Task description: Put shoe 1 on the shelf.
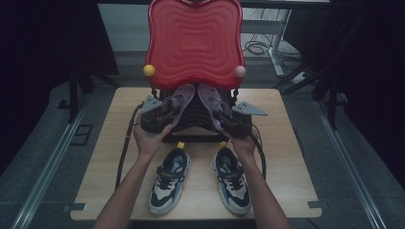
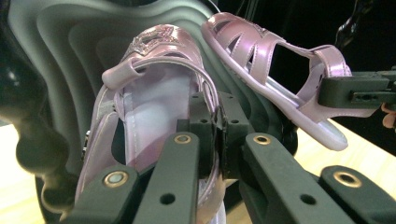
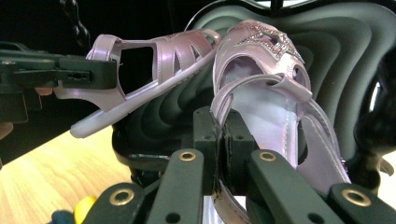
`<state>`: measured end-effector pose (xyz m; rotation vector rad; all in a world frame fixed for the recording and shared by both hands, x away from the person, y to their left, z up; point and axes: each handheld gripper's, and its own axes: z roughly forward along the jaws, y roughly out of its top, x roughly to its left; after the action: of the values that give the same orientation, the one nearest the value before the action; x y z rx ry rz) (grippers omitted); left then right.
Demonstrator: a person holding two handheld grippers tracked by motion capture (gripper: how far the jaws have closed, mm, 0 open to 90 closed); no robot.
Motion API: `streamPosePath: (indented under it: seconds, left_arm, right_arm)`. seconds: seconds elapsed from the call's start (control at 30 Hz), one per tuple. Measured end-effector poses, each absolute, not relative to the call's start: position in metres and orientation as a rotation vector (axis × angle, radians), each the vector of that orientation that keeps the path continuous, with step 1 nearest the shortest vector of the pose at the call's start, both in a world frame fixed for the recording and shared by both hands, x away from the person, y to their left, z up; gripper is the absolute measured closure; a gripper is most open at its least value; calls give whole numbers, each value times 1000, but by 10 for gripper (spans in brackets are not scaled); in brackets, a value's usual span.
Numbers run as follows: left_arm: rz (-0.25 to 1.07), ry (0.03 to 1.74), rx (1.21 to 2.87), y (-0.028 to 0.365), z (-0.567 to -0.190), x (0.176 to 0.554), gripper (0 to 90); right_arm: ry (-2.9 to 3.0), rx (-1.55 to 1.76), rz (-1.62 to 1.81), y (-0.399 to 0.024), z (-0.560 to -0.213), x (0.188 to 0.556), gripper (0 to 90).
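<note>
Looking down from the high view, you hold the left tongs (image 1: 168, 114) clamped on the left sandal (image 1: 180, 101) and the right tongs (image 1: 220, 119) clamped on the right sandal (image 1: 210, 98). Both pale purple sandals sit just above the dark ridged stand (image 1: 193, 125) at the middle of the tabletop (image 1: 282, 157), their toes tucked under the red wavy tray (image 1: 195, 40) that rises behind it. A yellow ball (image 1: 149, 70) and a pink ball (image 1: 240, 71) hang at the tray's lower corners. Nearer you, a pair of sneakers lies on the tabletop: the left sneaker (image 1: 168, 181) and the right sneaker (image 1: 232, 180), just below your hands (image 1: 152, 140) and apart from the stand.

In the left gripper view, your tongs (image 2: 218, 123) pinch narrow on the side strap of the sandal (image 2: 154, 93), whose jewelled toe points up against the grey ridged wall (image 2: 56, 56). The other sandal (image 2: 275, 70) hangs tilted to the right, its heel gripped by the other tongs (image 2: 355, 91).

In the right gripper view, your tongs (image 3: 223, 140) close narrow on the strap of the sandal (image 3: 261, 88), with the ridged wall (image 3: 341, 51) close behind. The second sandal (image 3: 149, 65) tilts at the left, held by the far tongs (image 3: 79, 72) above bare tabletop (image 3: 56, 186).
</note>
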<state>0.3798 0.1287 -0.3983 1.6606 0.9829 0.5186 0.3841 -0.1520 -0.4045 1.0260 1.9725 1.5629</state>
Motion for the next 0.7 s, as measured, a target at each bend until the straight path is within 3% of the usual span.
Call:
streamPosePath:
  seconds: [0.7]
  left_arm:
    - [571, 961, 1635, 117, -406, 404, 865]
  right_arm:
    - [1908, 1043, 1494, -132, -404, 406, 864]
